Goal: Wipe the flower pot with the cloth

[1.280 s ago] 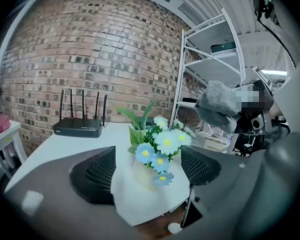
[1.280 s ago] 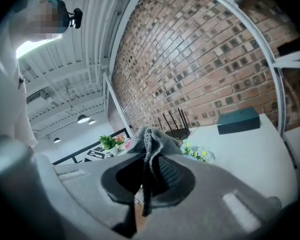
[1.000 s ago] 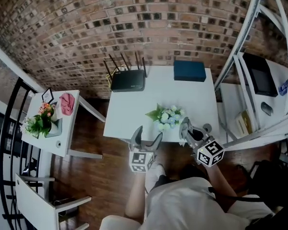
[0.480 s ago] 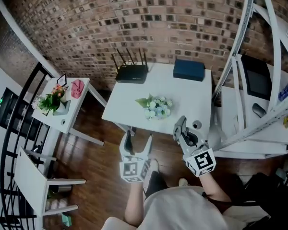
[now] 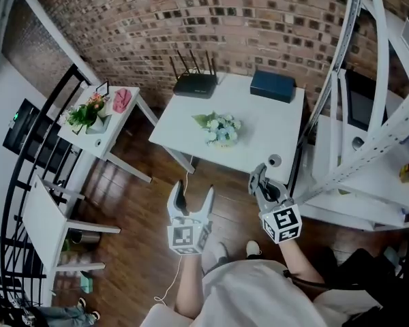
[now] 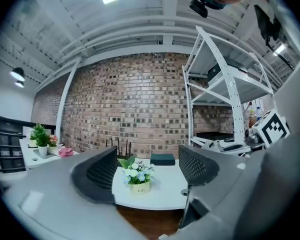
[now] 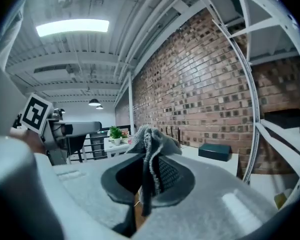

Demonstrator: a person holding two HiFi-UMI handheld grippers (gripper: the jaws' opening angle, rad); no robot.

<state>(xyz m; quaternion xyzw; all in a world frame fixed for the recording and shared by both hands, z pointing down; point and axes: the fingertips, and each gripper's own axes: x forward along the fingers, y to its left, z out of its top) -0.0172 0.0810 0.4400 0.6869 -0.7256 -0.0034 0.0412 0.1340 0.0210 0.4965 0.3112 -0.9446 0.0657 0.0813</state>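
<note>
The flower pot (image 5: 218, 129), cream with white and pale blue flowers, stands in the middle of the white table (image 5: 259, 142). In the left gripper view, the flower pot (image 6: 138, 176) shows far off between the jaws. My left gripper (image 5: 192, 195) hangs over the wooden floor short of the table, pointing level at it; its jaws are closing with nothing between them. My right gripper (image 5: 262, 180) is near the table's front right corner. In the right gripper view that gripper (image 7: 149, 176) is shut on a grey knitted cloth (image 7: 151, 140) that bunches above the pads.
A black router (image 5: 195, 84) and a dark box (image 5: 273, 86) sit at the table's far edge, a small round object (image 5: 274, 161) near its front. A side table (image 5: 99, 138) at left bears a plant (image 5: 88, 114) and a pink cloth (image 5: 122, 99). White shelving (image 5: 358, 135) stands right.
Both grippers and the head have drawn back from the table's front edge over the wooden floor. The left jaws have narrowed. The cloth stays in the right gripper.
</note>
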